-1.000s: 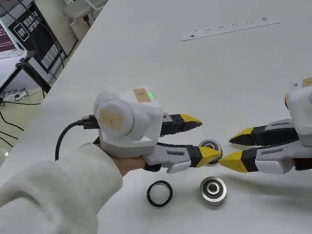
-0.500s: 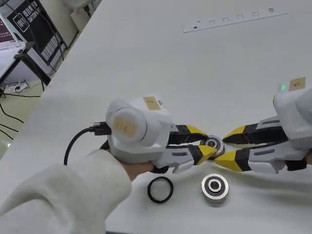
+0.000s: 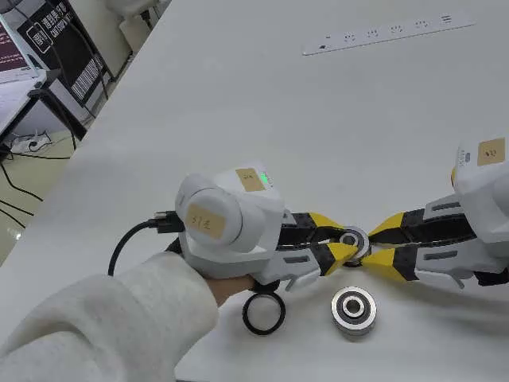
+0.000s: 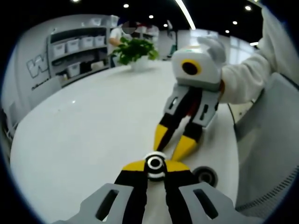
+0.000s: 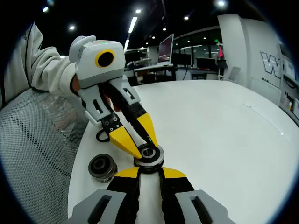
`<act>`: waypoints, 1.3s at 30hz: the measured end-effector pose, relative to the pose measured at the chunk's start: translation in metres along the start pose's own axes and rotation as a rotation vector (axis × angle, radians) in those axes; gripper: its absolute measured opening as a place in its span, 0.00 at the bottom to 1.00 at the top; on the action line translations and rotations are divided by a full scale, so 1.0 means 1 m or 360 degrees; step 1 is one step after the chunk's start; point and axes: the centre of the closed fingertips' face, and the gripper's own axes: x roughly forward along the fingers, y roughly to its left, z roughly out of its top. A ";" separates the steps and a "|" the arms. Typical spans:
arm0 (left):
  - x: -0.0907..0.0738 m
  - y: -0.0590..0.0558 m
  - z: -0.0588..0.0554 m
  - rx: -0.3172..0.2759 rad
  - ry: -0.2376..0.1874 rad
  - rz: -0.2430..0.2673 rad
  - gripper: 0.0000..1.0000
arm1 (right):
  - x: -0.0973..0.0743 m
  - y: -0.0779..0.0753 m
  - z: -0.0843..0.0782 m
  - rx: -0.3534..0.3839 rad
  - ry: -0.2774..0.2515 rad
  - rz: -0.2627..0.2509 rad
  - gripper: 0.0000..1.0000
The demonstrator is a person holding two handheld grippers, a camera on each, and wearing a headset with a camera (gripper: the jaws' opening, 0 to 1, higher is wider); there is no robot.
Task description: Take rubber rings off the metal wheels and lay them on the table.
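Above a white table (image 3: pixel 262 119), 2 grippers meet tip to tip over 1 metal wheel (image 3: pixel 352 239). The left hand-held gripper (image 3: pixel 338 235), gripped by a hand in a pale fleecy sleeve (image 3: pixel 103 326), reaches in from the left; its yellow-tipped jaws are closed on the metal wheel, which the left gripper view shows seated between its own tips (image 4: pixel 155 163). The right hand-held gripper (image 3: pixel 375 243) comes in from the opposite side, jaws narrowed, tips at the wheel's rim; whether it is pinching anything cannot be told. In the right gripper view the wheel (image 5: pixel 149 156) sits just beyond that gripper's tips and between the left gripper's jaws.

Near the table's front edge, 1 loose black rubber ring (image 3: pixel 263 312) lies flat, just below the left gripper's body. A second metal wheel (image 3: pixel 354 308) lies flat beside it, apart from the ring and just below the meeting jaws. A white power strip (image 3: pixel 390 33) rests at the table's far side; a black cable (image 3: pixel 127 239) trails from the left gripper's rear.
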 end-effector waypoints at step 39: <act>-0.005 -0.004 -0.004 -0.0009 -0.0007 -0.0001 0.13 | -0.014 -0.004 0.014 0.1196 -0.0393 0.0045 0.00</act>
